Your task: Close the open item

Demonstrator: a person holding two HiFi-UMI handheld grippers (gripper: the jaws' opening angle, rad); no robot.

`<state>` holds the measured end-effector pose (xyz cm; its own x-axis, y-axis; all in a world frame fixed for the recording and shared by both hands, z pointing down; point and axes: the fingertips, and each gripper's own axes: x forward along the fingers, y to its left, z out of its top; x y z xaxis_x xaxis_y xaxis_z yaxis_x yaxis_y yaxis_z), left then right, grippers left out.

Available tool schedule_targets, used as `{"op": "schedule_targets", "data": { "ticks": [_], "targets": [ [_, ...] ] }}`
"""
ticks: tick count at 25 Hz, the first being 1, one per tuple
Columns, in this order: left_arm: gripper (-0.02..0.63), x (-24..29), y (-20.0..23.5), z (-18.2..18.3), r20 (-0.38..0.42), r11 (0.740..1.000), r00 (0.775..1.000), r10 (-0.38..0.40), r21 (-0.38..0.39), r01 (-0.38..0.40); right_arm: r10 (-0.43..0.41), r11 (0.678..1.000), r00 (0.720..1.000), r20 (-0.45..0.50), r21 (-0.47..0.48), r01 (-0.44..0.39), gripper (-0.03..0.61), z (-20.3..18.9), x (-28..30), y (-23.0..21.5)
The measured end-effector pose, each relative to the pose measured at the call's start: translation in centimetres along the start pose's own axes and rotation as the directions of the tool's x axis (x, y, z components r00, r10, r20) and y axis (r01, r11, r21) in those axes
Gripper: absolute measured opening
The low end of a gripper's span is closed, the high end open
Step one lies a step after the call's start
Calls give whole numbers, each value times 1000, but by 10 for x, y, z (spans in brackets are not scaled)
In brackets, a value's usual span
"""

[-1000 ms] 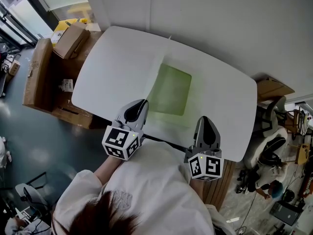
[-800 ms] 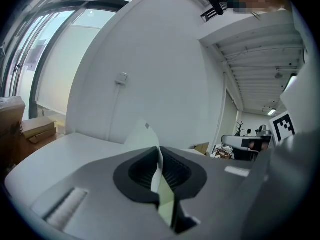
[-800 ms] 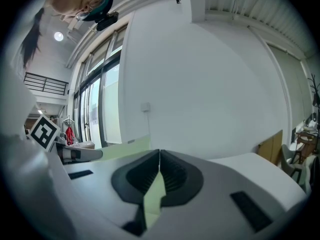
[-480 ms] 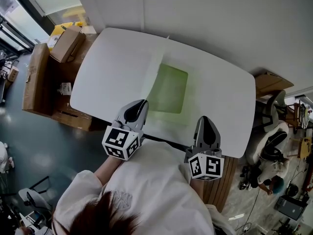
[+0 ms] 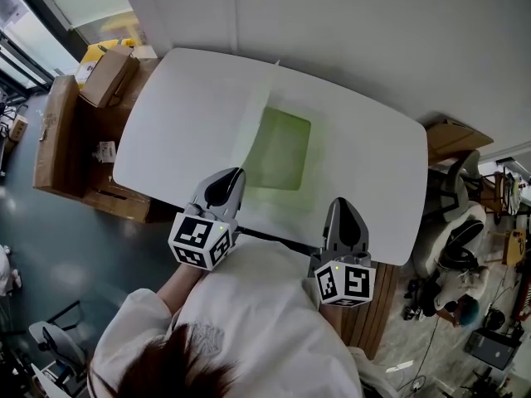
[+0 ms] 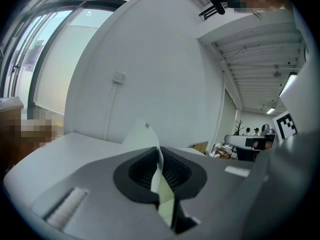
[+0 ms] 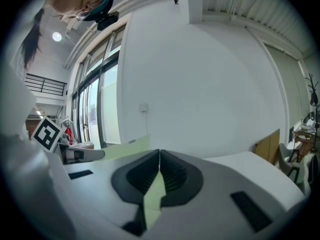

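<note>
Head view first: looking steeply down on a white bench point(image 5: 373, 164), with a pale green folder point(image 5: 280, 149) lying open near its middle and a lighter flap along the folder's left side. Nothing else on the bench. Left gripper point(image 5: 235, 174) and right gripper point(image 5: 342, 202) both at the near edge, side by side and well apart, each pointing towards the folder. Cardboard boxes point(image 5: 104, 77) stacked off the bench's left end, office chairs point(image 5: 455, 214) off to the right.

Left gripper view next: left gripper point(image 6: 159, 170) with its jaws together, pinching a thin edge of the folder point(image 6: 144, 136). Sheet curving up out of the pads, pale and almost white, a corner standing above the jaws against the white wall point(image 6: 150, 74). Right gripper point(image 6: 285, 126) just showing at the right edge.

Right gripper view last: right gripper point(image 7: 159, 165) likewise closed, clamped on a thin green edge of the folder point(image 7: 156, 193) running straight down between the pads. More of the green sheet stretching away to the left, towards the left gripper point(image 7: 75, 154), and lifted off the bench there.
</note>
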<state>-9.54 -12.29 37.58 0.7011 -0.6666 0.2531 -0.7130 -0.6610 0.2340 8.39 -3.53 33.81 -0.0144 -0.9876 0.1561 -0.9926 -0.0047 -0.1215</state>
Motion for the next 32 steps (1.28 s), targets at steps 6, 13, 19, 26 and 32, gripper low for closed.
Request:
{"op": "schedule_targets", "data": {
  "ticks": [6, 13, 19, 26, 32],
  "targets": [
    [14, 9, -11, -3, 0, 999, 999, 40, -4, -40, 40, 999, 999, -5, -11, -40, 9, 8, 0, -17],
    [14, 16, -22, -9, 2, 995, 995, 99, 17, -99, 93, 995, 995, -23, -21, -93, 11, 14, 3, -30],
    [14, 16, -28, -12, -6, 992, 993, 122, 40, -122, 97, 995, 995, -30, -20, -97, 11, 15, -4, -41],
    [14, 21, -38, -16, -1, 991, 993, 121, 65, -121, 92, 995, 995, -30, -21, -93, 11, 13, -11, -52],
    [17, 27, -50, -24, 4, 991, 994, 111, 77, -111, 87, 995, 996, -18, -39, -88, 11, 15, -17, -60]
  ]
}}
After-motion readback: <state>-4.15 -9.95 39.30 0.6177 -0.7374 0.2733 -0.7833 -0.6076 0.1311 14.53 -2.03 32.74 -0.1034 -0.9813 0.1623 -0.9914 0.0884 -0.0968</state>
